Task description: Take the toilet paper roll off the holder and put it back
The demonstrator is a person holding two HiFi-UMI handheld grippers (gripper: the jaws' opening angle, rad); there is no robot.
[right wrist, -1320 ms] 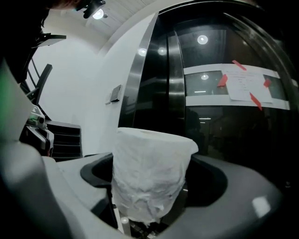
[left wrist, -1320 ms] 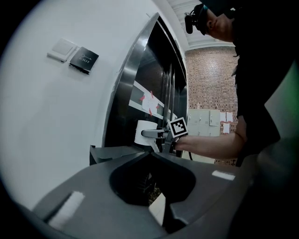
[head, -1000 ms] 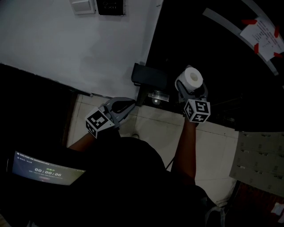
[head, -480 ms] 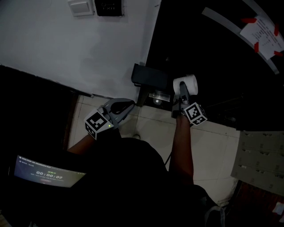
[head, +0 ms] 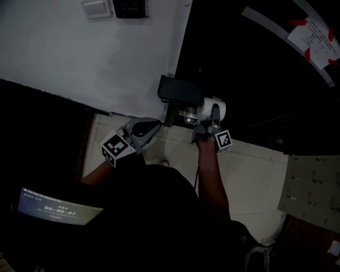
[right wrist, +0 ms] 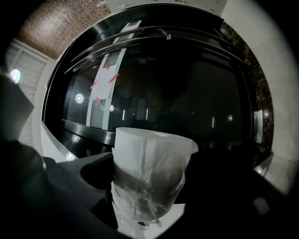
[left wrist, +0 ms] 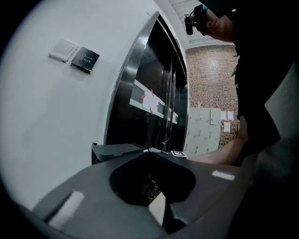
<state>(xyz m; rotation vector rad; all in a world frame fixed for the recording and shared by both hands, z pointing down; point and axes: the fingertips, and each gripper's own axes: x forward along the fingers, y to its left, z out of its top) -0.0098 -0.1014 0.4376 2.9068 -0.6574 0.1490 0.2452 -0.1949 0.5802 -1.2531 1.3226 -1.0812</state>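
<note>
The white toilet paper roll lies on its side between the jaws of my right gripper, which is shut on it. It sits just right of the black wall holder and its chrome arm; whether it touches the arm I cannot tell. In the right gripper view the roll fills the middle, crumpled where the jaws press it. My left gripper hangs lower left of the holder, shut and empty. The left gripper view shows its closed jaws with the holder beyond them.
A white wall carries a switch plate and a black sign. Dark glass doors with a taped paper note stand to the right. Below lie floor tiles, grey lockers and a lit screen.
My right gripper has carried the roll left and down to the holder, turning it from end-on to side-on. The left gripper has not moved.
</note>
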